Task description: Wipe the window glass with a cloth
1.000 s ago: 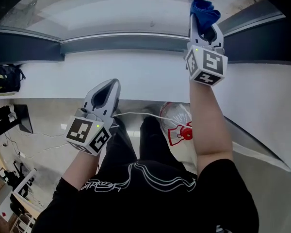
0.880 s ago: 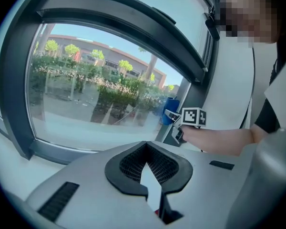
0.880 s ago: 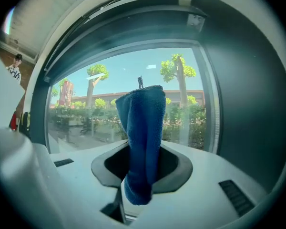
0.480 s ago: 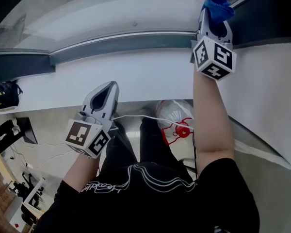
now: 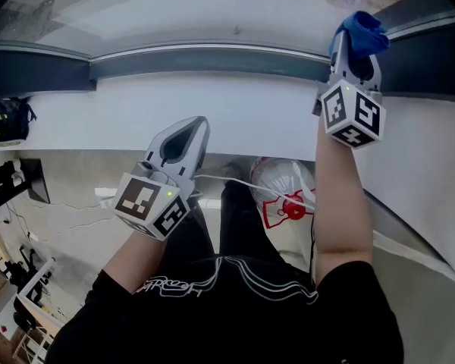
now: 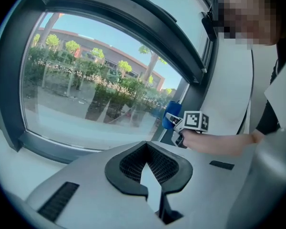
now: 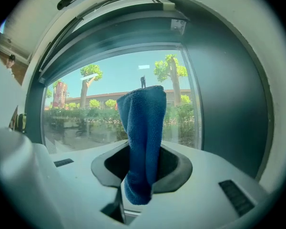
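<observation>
**Head view.** Your right gripper point(image 5: 353, 51) has shifted further toward the upper right of the frame than a second ago. It carries the blue cloth point(image 5: 362, 31) along the top edge to the right end of the window glass point(image 5: 212, 10). Your left gripper point(image 5: 184, 136) has drifted only slightly rightward and stays low, at centre left, over the white sill point(image 5: 243, 112). Judged from this, the stroke is running out of pane and needs a return pass. The cloth overlaps the dark window frame point(image 5: 212, 61) here, so you cannot tell whether it presses on glass or on the frame.

**Left gripper view.** The jaws are clenched on nothing, with only a thin slit of sill showing between them. Your right gripper point(image 6: 182, 126) appears small at centre right, the cloth point(image 6: 171, 114) at the pane's lower right corner beside the upright frame post. Cloth-to-glass contact is too small to make out.

**Right gripper view.** The jaws grasp the cloth point(image 7: 143, 132) at its lower part, and the rest stands up as a folded column in the middle of the frame. It hides a vertical strip of the window glass point(image 7: 81, 113) behind it. Whether its far face touches the pane cannot be read from this angle. Any smears on the glass are lost against the bright trees and buildings outside.
</observation>
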A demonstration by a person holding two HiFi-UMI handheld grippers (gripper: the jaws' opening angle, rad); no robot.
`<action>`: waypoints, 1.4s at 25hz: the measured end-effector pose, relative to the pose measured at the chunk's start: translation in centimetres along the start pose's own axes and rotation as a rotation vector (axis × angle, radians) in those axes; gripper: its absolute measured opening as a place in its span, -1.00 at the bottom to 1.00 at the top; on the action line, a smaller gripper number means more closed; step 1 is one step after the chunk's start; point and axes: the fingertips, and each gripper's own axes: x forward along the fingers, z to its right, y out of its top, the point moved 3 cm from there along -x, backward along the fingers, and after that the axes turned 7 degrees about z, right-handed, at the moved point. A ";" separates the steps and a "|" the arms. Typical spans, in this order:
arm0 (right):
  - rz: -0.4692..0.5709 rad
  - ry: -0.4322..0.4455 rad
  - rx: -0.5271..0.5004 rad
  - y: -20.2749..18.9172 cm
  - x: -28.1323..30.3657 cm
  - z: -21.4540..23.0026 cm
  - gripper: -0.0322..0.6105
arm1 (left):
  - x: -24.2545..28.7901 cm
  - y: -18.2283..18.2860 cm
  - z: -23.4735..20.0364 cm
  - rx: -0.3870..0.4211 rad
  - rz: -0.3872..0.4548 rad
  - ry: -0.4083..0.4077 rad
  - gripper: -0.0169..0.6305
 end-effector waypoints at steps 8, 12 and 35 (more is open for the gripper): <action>-0.029 0.220 0.014 -1.7 -0.6 -13.7 -0.61 | -5.5 0.0 -7.6 -0.060 0.065 0.114 -0.94; -0.054 0.302 0.026 -2.3 -1.0 -21.0 -0.61 | -9.8 0.4 -12.1 -0.084 0.092 0.174 -0.94; -0.090 0.706 0.059 -5.2 0.1 -60.8 -0.61 | -28.7 1.3 -32.7 -0.167 0.154 0.353 -0.94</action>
